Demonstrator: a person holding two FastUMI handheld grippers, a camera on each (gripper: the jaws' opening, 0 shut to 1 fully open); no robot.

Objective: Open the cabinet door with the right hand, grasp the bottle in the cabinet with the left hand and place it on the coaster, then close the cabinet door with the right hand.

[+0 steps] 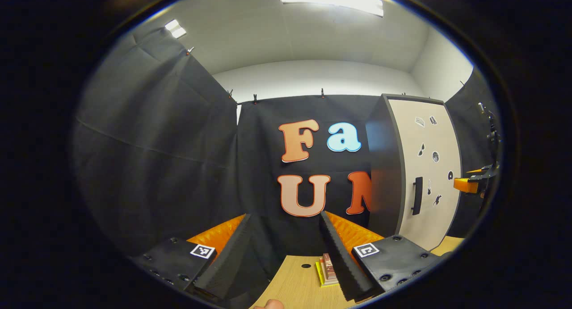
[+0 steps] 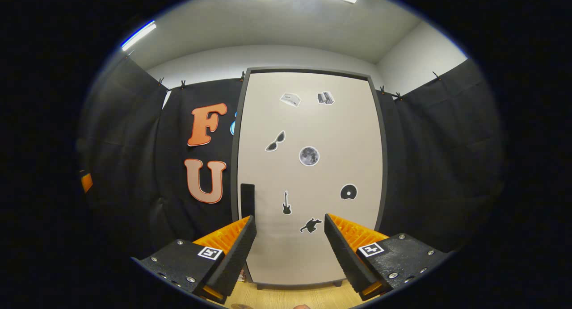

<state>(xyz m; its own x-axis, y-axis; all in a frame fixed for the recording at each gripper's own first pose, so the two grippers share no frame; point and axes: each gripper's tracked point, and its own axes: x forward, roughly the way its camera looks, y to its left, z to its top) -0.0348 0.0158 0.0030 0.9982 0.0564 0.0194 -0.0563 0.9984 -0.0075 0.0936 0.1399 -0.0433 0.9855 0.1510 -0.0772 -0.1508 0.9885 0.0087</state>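
On the wooden table, the closed cabinet door stands at 12 o'clock of the right gripper, fingers wide; left gripper likewise wide, coaster between its fingers.

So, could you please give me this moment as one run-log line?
stage: before opening | cabinet door: shut | handle: untouched | right tool: open, facing door | left tool: open, empty | coaster: bare

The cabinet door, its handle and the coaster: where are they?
Door [image 2: 313, 175], right gripper view: middle of its pale panel.
Handle [image 2: 247, 201], right gripper view: middle of the dark bar by the door's left edge.
Coaster [image 1: 325, 273], left gripper view: the stack's left part on the table.
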